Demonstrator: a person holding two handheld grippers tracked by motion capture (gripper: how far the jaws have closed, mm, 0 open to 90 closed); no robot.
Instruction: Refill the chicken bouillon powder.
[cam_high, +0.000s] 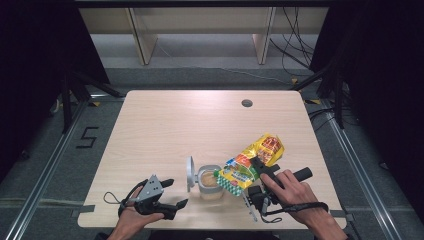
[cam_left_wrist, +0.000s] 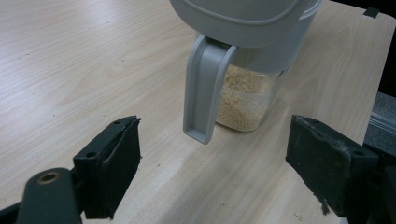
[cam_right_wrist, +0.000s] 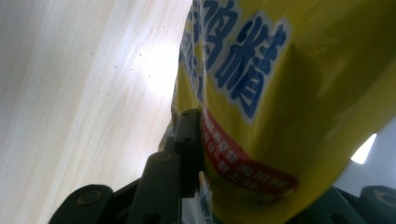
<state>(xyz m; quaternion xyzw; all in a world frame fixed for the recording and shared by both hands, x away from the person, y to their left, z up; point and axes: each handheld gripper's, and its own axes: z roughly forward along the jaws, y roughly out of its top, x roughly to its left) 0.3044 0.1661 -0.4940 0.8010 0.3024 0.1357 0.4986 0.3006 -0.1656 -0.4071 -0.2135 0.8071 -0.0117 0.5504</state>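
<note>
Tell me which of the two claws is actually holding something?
The right claw: it grips the yellow bag over the jar. The left claw stands open, empty.

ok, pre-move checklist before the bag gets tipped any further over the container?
1. Right gripper clamped on yellow bag: ok, jaws shut on it in the right gripper view.
2. Lid flipped up, container mouth open: ok.
3. Bag's green end over the container's rim: ok, it overlaps the rim in the high view.
4. Bag's end cut open: cannot tell.
5. Container steadied by left gripper: not ok, jaws open, apart from it.
6. Room left in container: ok, granules low in the left gripper view.
</note>
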